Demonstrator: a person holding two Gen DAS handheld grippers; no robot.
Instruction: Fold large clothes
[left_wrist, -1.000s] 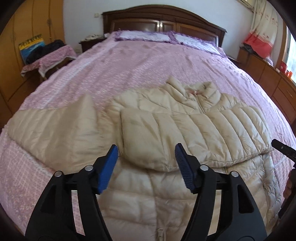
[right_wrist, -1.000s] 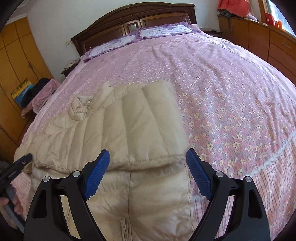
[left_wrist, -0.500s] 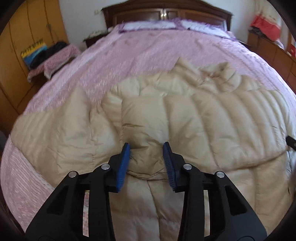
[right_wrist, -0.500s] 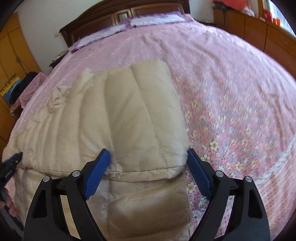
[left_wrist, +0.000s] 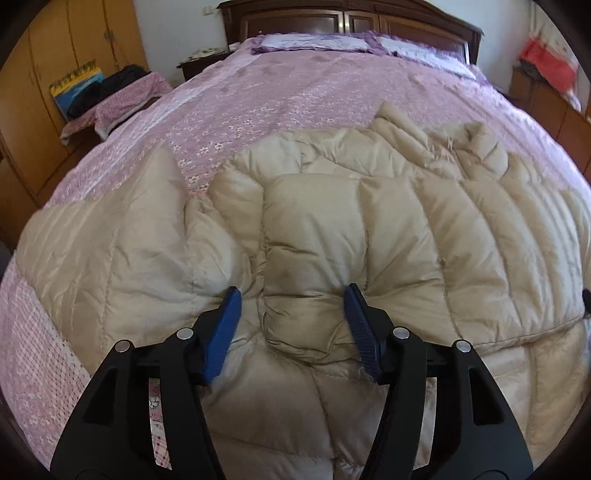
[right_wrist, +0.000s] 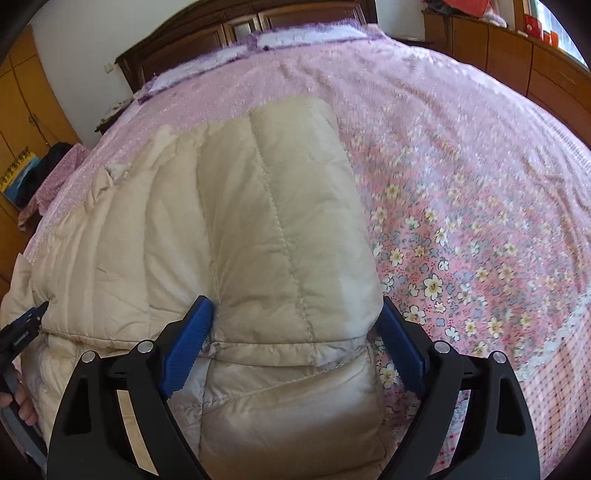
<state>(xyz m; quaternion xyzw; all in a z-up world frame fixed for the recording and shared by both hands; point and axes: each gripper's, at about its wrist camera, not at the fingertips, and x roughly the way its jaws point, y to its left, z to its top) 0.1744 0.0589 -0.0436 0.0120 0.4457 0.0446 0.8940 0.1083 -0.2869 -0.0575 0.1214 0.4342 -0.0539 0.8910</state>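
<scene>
A beige quilted down jacket (left_wrist: 369, 229) lies spread on the bed, one sleeve folded across its chest. My left gripper (left_wrist: 291, 317) is open, its blue pads (left_wrist: 225, 325) pressed down on either side of the folded sleeve's cuff end. The other sleeve (left_wrist: 110, 243) lies out to the left. In the right wrist view the jacket (right_wrist: 258, 229) fills the middle, and my right gripper (right_wrist: 295, 332) is open, its jaws straddling the folded edge at the jacket's right side. The left gripper's tip (right_wrist: 26, 328) shows at the far left.
The jacket lies on a pink flowered bedspread (right_wrist: 461, 221). A dark wooden headboard (left_wrist: 351, 18) and pillows stand at the far end. Wooden cupboards (left_wrist: 55, 55) and a covered stool with bags (left_wrist: 110, 96) stand at the left; a sideboard (right_wrist: 535, 66) at the right.
Both grippers have moved forward and down onto the jacket. The left gripper narrowed half a second ago and has opened wider again around the cuff end. The right gripper stayed open.
</scene>
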